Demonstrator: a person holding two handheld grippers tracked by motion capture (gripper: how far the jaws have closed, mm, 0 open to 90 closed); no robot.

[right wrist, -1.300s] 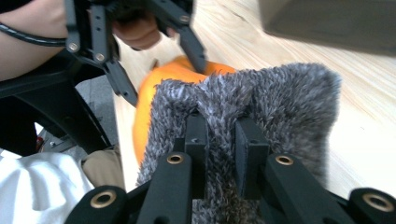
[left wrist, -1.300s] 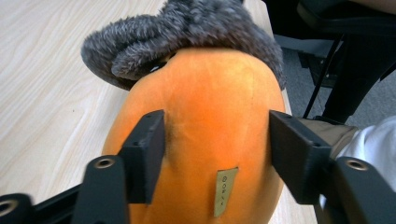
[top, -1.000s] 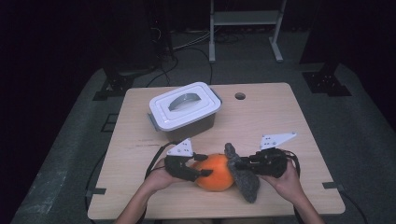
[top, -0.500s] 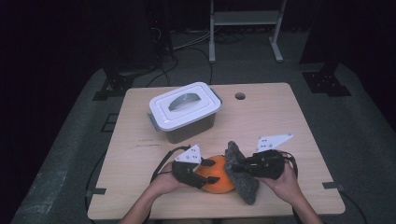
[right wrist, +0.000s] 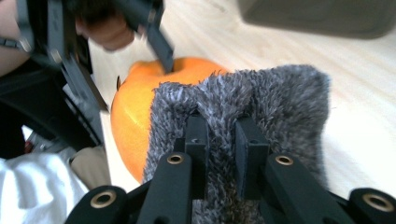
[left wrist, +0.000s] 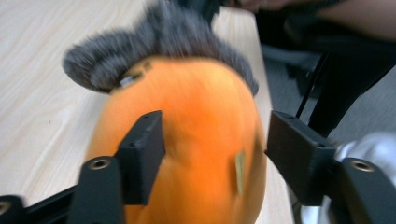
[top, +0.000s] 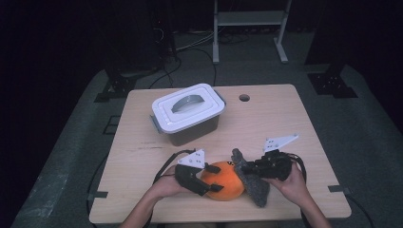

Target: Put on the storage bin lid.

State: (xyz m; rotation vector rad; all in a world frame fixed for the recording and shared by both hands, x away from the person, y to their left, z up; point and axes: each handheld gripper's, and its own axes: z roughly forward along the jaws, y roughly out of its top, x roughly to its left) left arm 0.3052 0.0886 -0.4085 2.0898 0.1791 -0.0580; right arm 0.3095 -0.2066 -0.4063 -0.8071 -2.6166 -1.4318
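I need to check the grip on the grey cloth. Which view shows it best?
The right gripper view: the right gripper pinches a fold of the grey cloth up close. The high view shows it small beside the orange pumpkin; the left gripper view shows its blurred edge.

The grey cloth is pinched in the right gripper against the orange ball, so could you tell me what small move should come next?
Probably draw the cloth across the ball: the right gripper pinches it against the ball, and the left gripper straddles the ball to steady it.
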